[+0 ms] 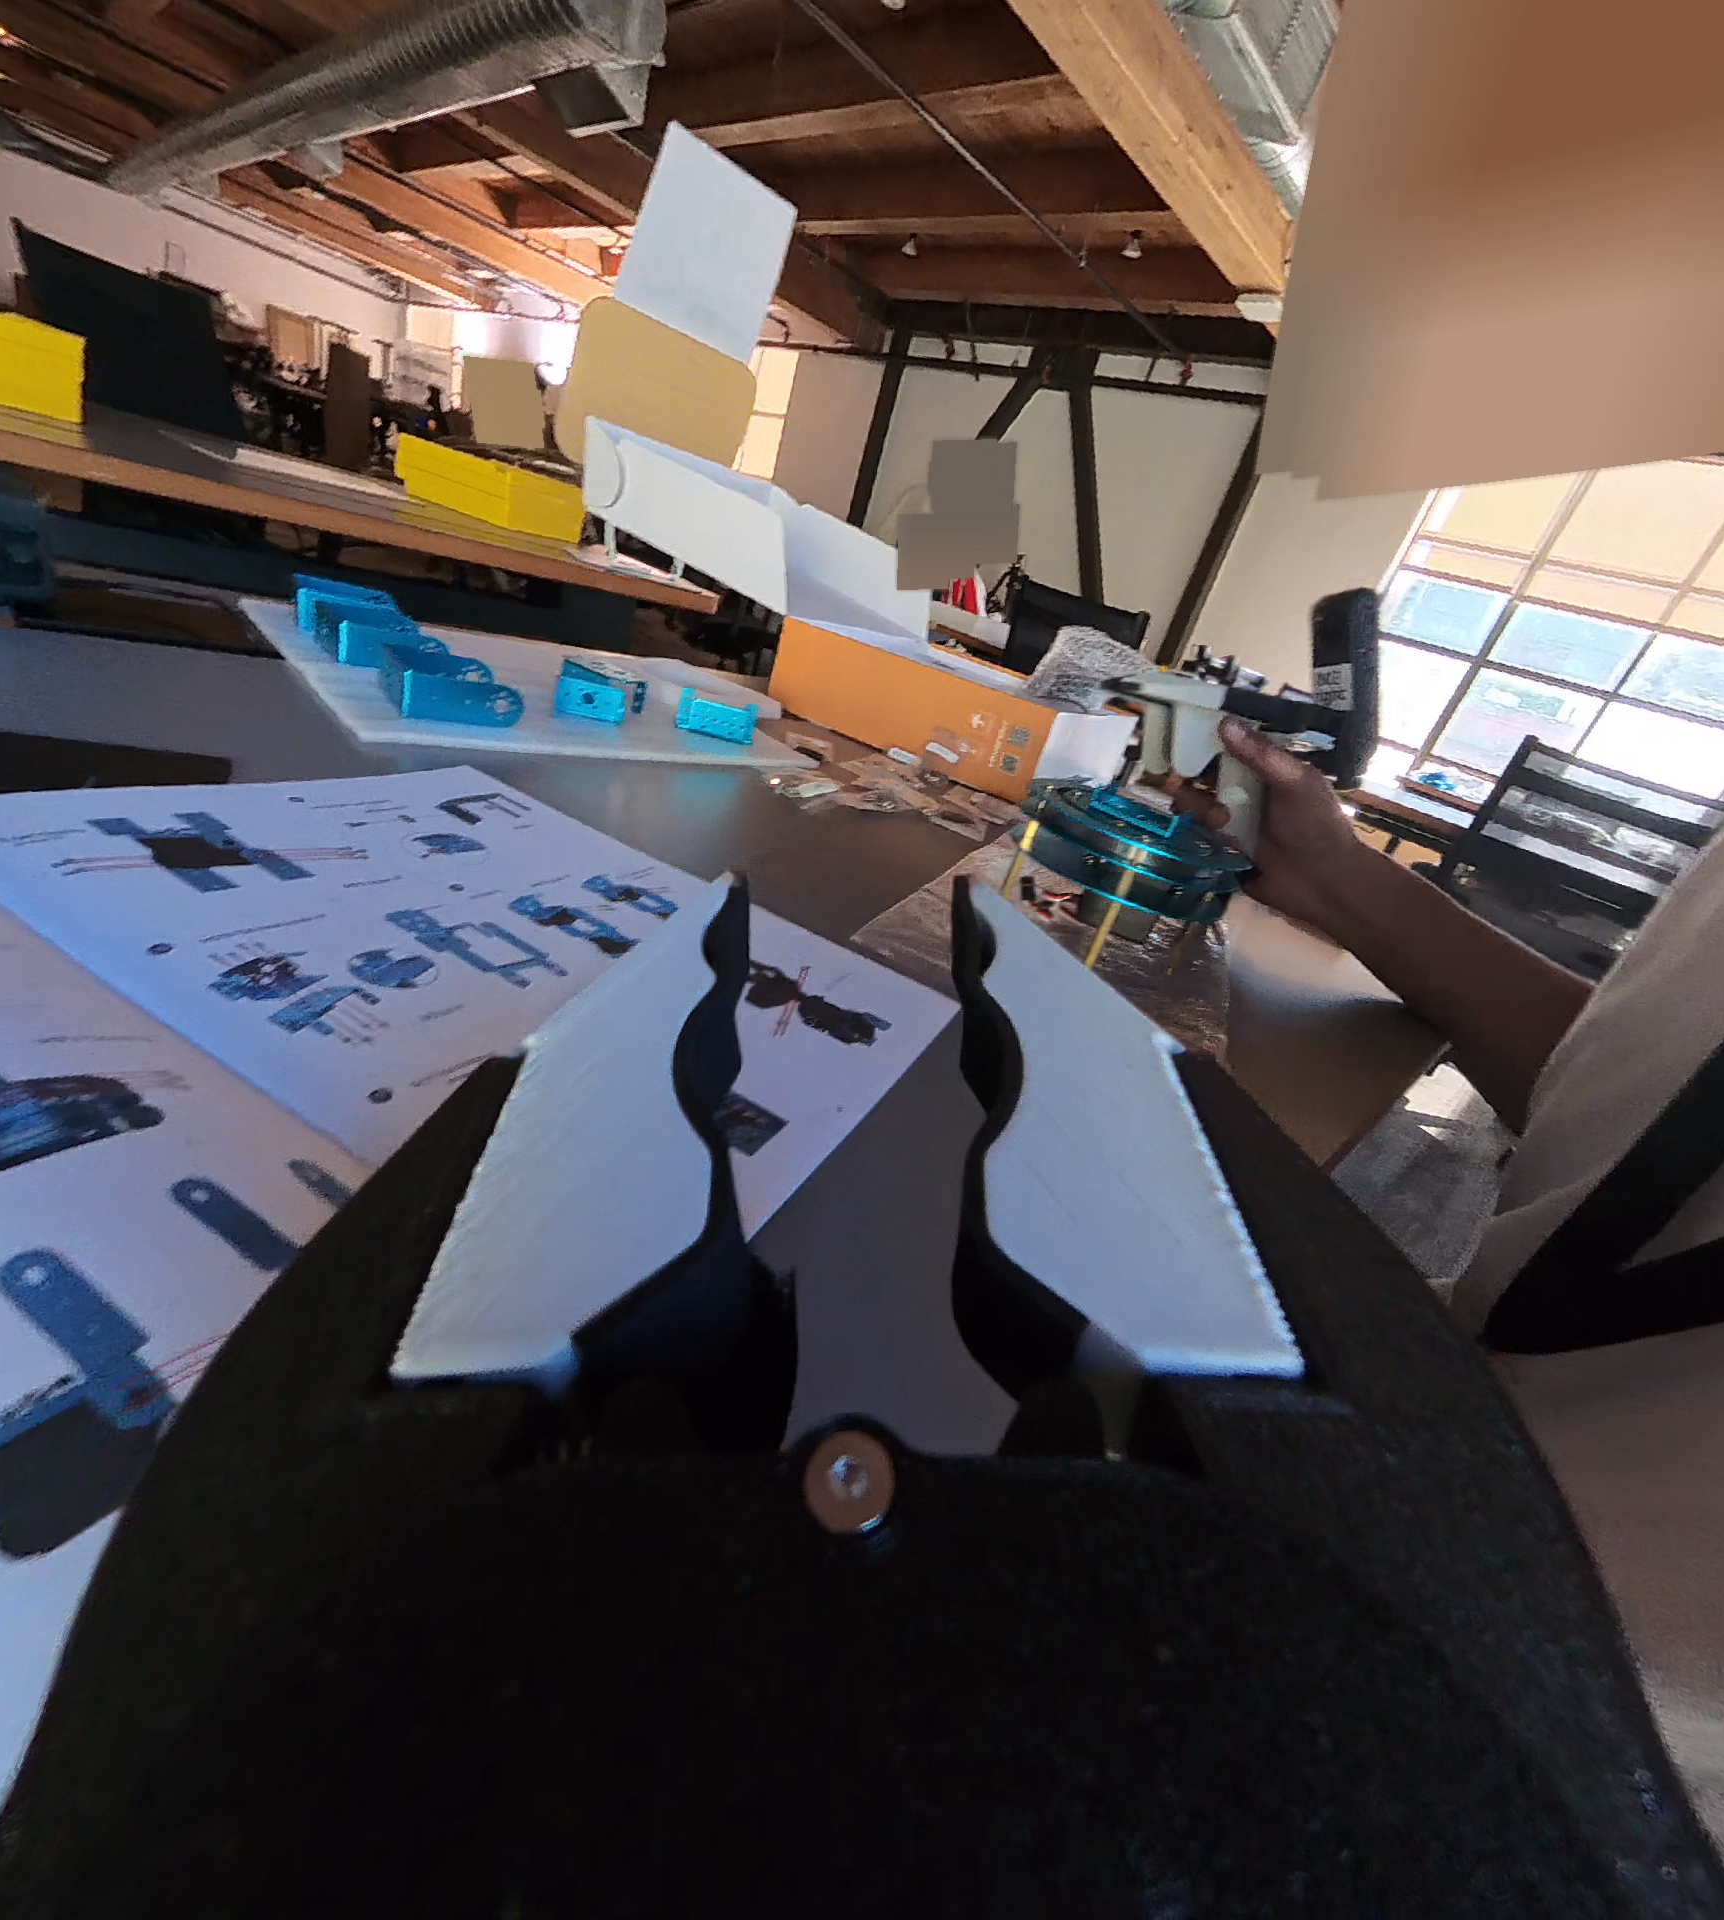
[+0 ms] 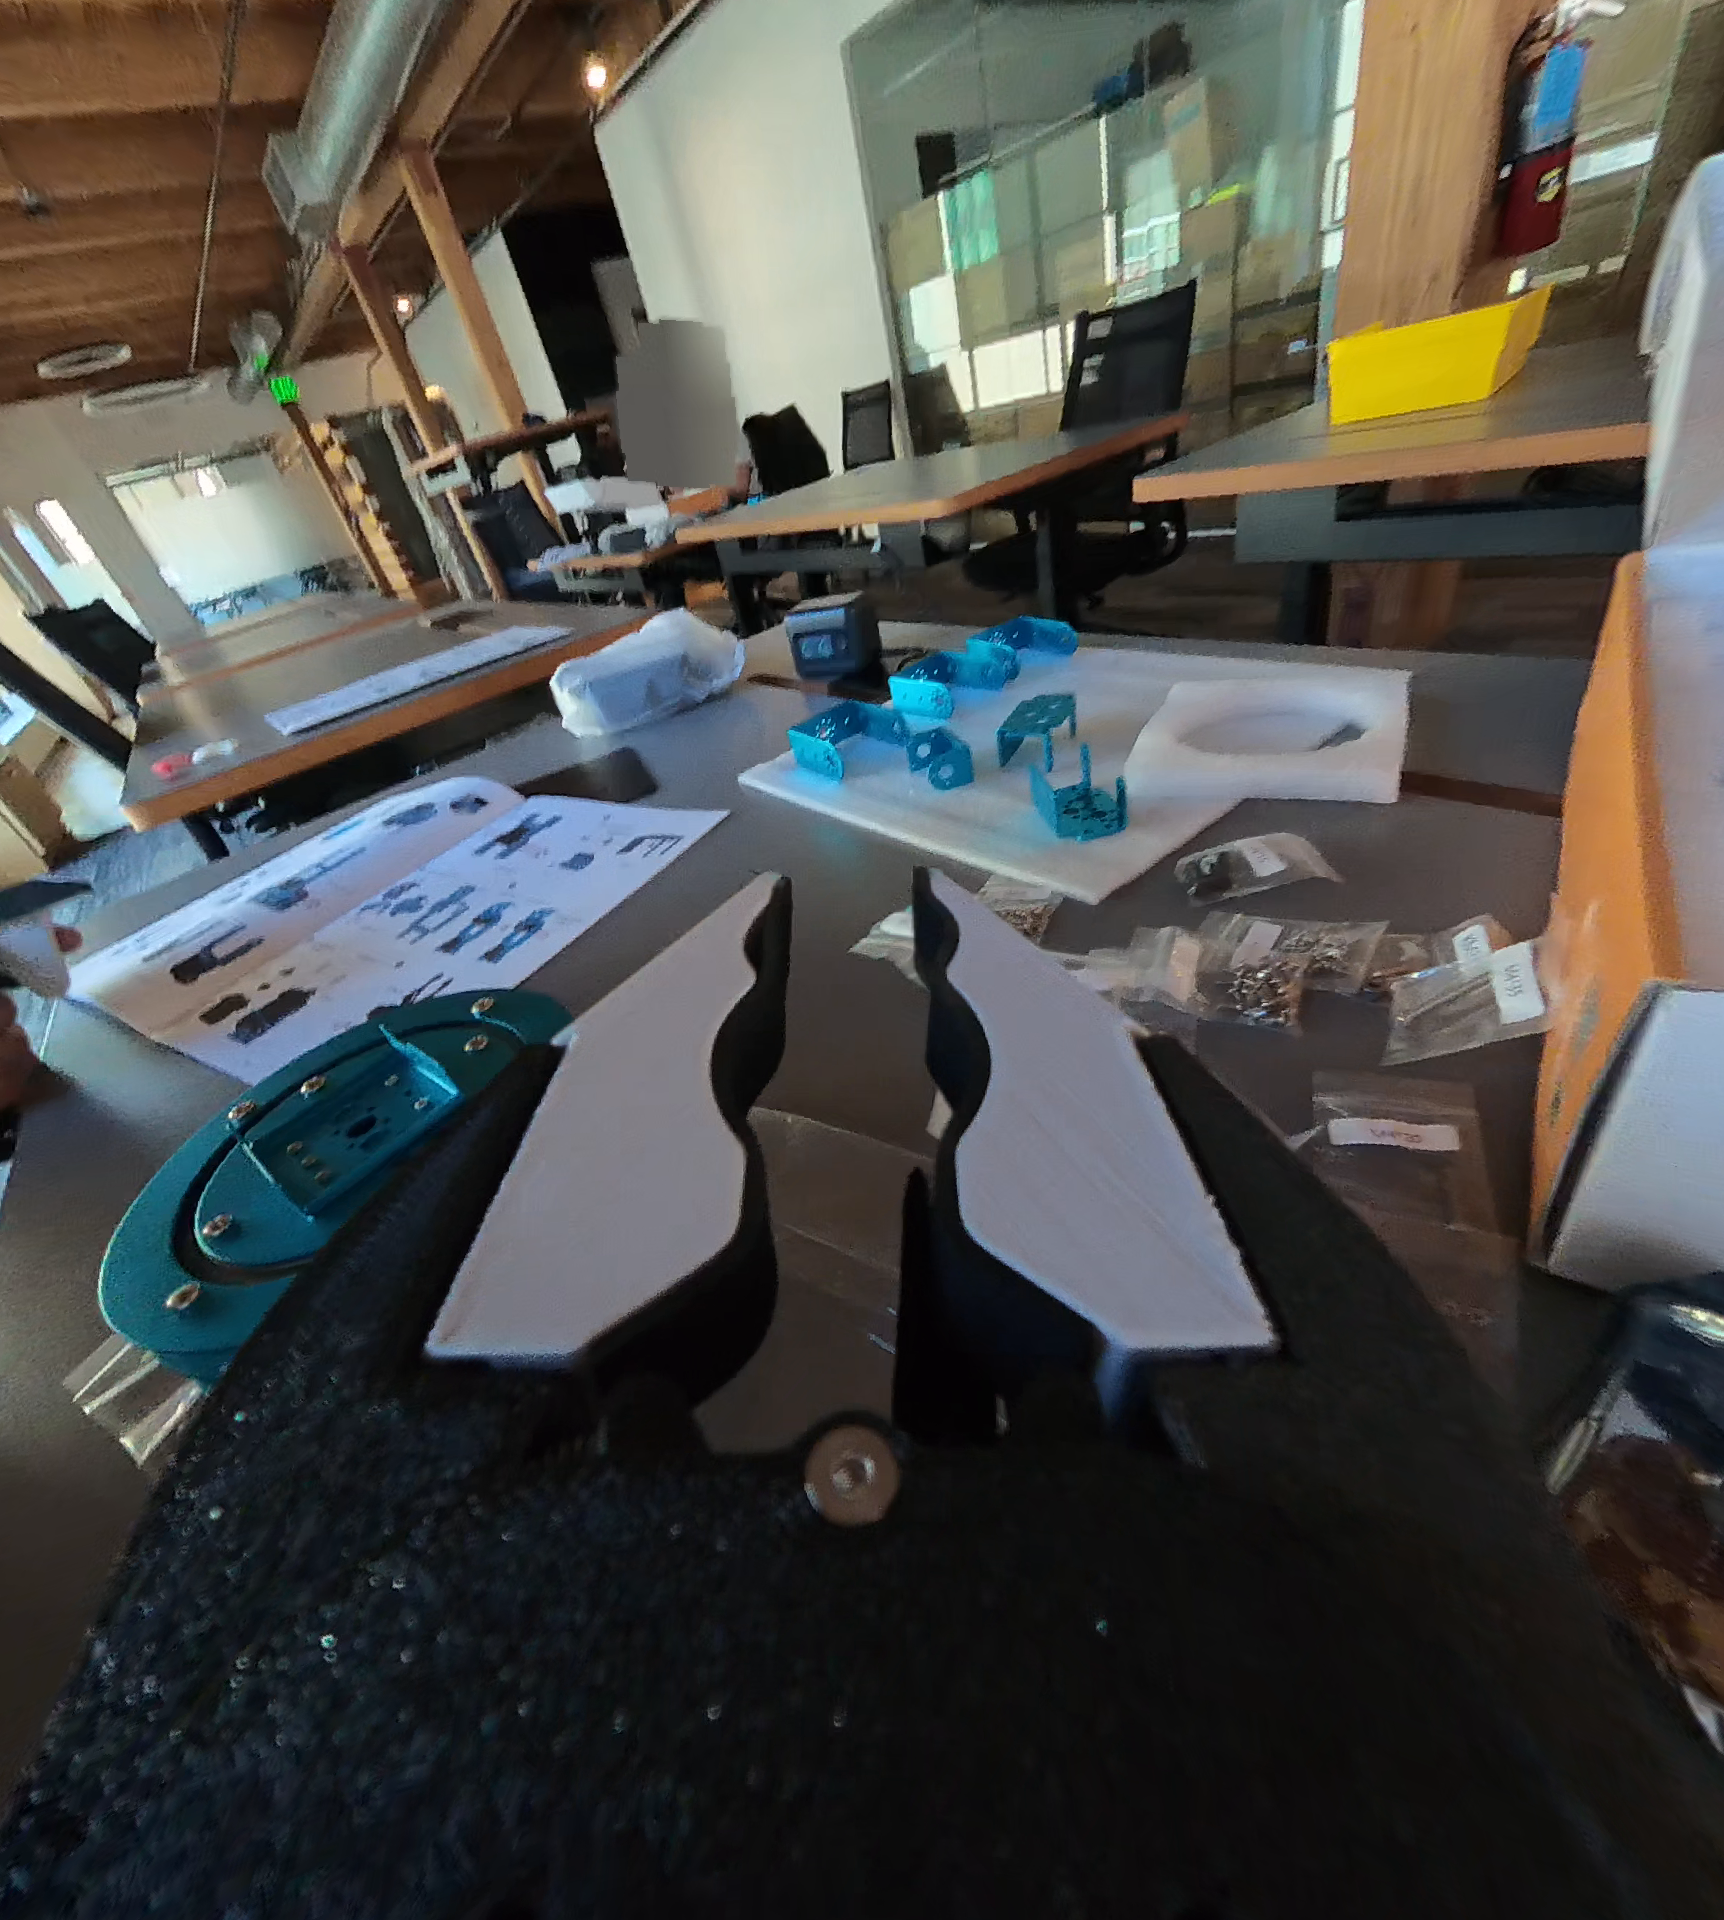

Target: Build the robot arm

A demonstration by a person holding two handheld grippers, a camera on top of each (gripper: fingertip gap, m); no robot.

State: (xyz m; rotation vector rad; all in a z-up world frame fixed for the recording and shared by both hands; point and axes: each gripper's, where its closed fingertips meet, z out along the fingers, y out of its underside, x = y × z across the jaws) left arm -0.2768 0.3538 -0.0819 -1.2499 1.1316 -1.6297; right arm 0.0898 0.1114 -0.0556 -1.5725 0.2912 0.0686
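- Left wrist view: my left tool (image 1: 842,904) hangs over the table (image 1: 629,800) with its jaws apart and nothing in them, above the printed sheet (image 1: 318,935).
- Right wrist view: my right tool (image 2: 853,894) is likewise apart and empty; teal round plate (image 2: 318,1164) just beside it, screw bags (image 2: 1273,966) ahead. I'd keep it level and slow.

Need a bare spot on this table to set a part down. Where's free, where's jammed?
Free: the grey strip between the instruction sheet and the white foam sheet, ahead of the right gripper. Crowded: clear screw bags beside the orange box; the teal round base fills the near-left.
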